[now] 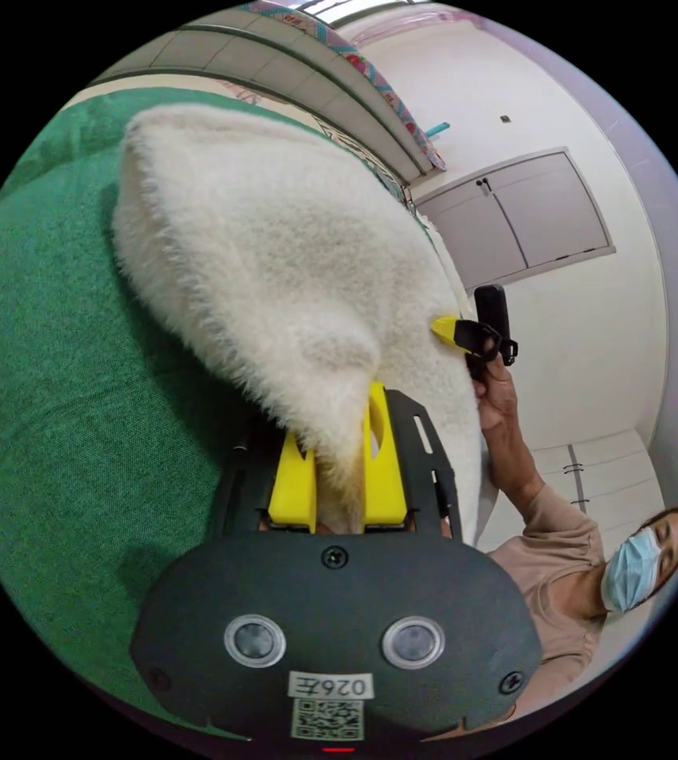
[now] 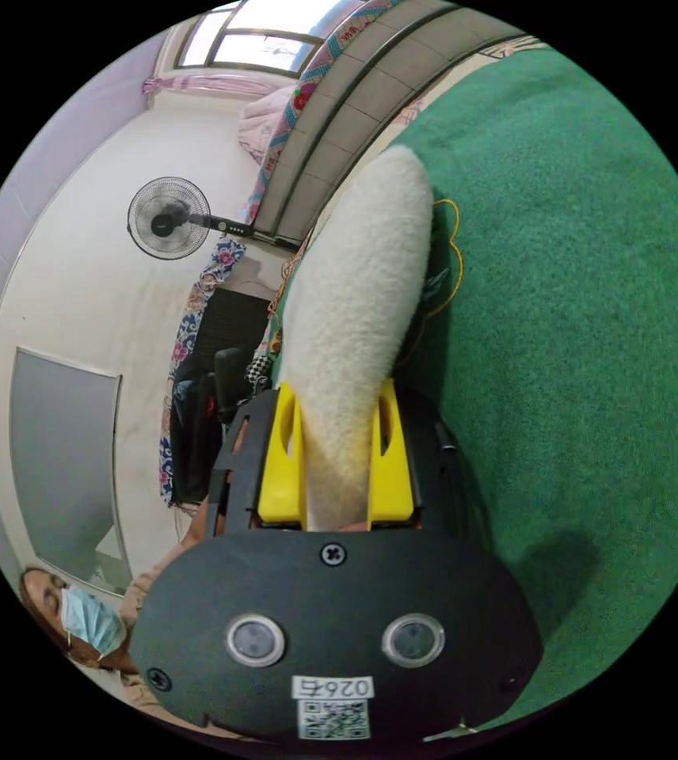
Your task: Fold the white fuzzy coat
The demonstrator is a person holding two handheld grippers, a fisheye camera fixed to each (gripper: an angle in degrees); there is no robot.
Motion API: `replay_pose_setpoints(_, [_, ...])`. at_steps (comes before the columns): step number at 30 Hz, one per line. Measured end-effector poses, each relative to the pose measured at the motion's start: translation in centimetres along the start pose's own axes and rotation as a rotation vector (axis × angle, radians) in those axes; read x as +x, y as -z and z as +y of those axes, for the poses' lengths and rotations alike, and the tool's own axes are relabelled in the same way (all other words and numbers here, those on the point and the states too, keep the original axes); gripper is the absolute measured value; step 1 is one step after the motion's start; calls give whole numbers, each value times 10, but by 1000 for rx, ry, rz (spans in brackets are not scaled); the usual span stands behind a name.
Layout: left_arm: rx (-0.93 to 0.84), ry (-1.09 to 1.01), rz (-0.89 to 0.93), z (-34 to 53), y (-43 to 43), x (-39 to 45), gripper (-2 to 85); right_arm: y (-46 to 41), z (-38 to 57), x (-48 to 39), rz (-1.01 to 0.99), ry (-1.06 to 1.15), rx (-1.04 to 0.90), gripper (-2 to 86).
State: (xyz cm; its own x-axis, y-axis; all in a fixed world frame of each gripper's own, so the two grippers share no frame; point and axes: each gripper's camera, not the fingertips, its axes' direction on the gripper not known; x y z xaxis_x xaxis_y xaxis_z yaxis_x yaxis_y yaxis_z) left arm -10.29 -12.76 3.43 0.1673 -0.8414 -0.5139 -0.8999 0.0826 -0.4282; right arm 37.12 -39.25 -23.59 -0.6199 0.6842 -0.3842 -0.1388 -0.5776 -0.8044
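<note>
In the left gripper view the left tool (image 1: 339, 467) has its two yellow jaws clamped on a bunched edge of the white fuzzy coat (image 1: 276, 261); the fleece is squeezed between them and spreads away from the jaws in a broad, rounded sheet; the far part of the coat lies against the green cloth surface (image 1: 62, 380), while the part near the jaws is lifted off it. At the coat's other edge the right tool (image 1: 454, 332) shows its yellow tip touching the fleece, held in the person's hand (image 1: 497, 392); a sleeve (image 1: 561, 546) runs back from that hand to the person, who wears a face mask (image 1: 628, 570). Behind are a pale wall and grey cupboard doors (image 1: 529, 214).

In the right gripper view the right tool (image 2: 337, 463) is likewise closed on the coat (image 2: 359, 309); both yellow jaws press a thick roll of fleece that stretches away from them as a long narrow band, seen edge-on, beside the green surface (image 2: 592, 317). A wall-mounted fan (image 2: 169, 218) hangs on the pale wall; flowered fabric (image 2: 196, 309) hangs beneath it; a window (image 2: 252, 39) sits at the view's top.
</note>
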Motion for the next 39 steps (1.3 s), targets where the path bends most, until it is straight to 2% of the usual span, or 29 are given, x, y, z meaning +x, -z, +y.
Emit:
replay_pose_setpoints(10, [35, 21, -37, -33, -8, 15, 95, 10, 24, -49, 62, 19, -3, 113])
replay_pose_setpoints(16, [78, 23, 133, -47, 10, 9, 135, 24, 58, -74, 39, -7, 1, 114])
replay_pose_setpoints(20, [234, 58, 212, -42, 25, 8, 112, 49, 91, -107, 113, 44, 100, 99])
replay_pose_setpoints(22, [304, 80, 218, -39, 27, 10, 93, 70, 131, -152, 236, 210, 305, 4])
replay_pose_setpoints(25, [403, 104, 158, -33, 28, 21, 64, 87, 191, -231, 310, 564, 484, -6])
replay_pose_setpoints(28, [582, 78, 102, -22, 37, 38, 57, 83, 255, -295, 410, 906, 603, 10])
replay_pose_setpoints(29, [649, 50, 103, -18, 41, 45, 59, 79, 265, -303, 417, 942, 612, 20])
replay_pose_setpoints(30, [691, 32, 98, -15, 44, 50, 66, 69, 282, -317, 433, 1006, 578, 26])
replay_pose_setpoints(31, [704, 27, 91, -14, 45, 52, 87, 53, 294, -329, 436, 1050, 447, 20])
replay_pose_setpoints(32, [716, 30, 67, -13, 44, 55, 129, 44, 299, -334, 425, 1070, 355, 18])
replay_pose_setpoints(33, [734, 50, 22, -13, 40, 57, 218, 24, 310, -341, 379, 1110, 170, 14])
replay_pose_setpoints(34, [749, 64, -4, -13, 38, 58, 262, 5, 324, -347, 332, 1132, 28, 22])
replay_pose_setpoints(36, [759, 103, -69, -19, 21, 61, 264, -21, 348, -354, 353, 1163, -95, 59])
replay_pose_setpoints(39, [628, 47, 39, -46, -12, 67, 208, -58, 390, -364, 574, 1282, -194, 142])
